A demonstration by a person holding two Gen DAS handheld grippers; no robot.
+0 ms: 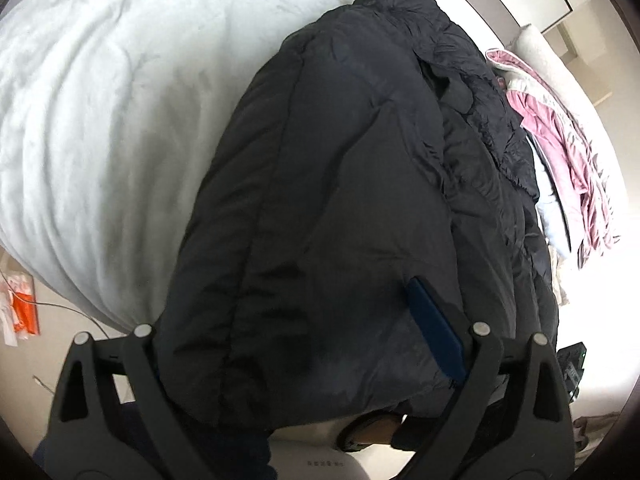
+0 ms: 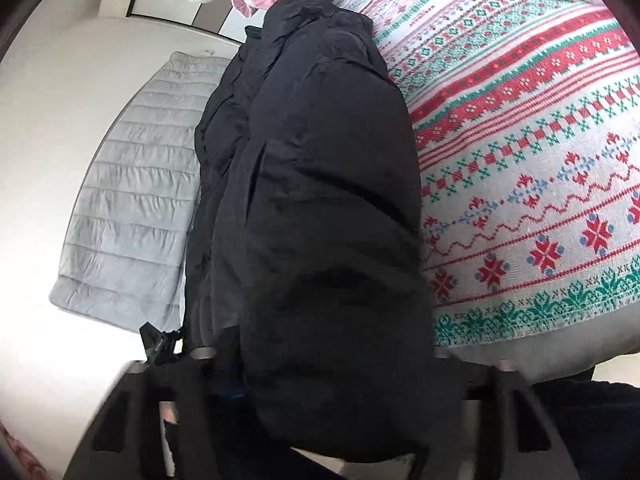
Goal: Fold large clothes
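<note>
The big black puffy coat (image 1: 340,200) lies on the bed (image 1: 100,120), its long way running from the grippers toward the pink clothes (image 1: 560,152). It looks soft, squishy and slippery; grab the near hem. The left gripper (image 1: 304,344) is wide around it, not squeezing. The right gripper (image 2: 320,364) is hidden, so I cannot tell

bed: white duvet (image 1: 100,120) | patterned blanket (image 2: 540,160) | pale floor (image 1: 52,312)
</note>
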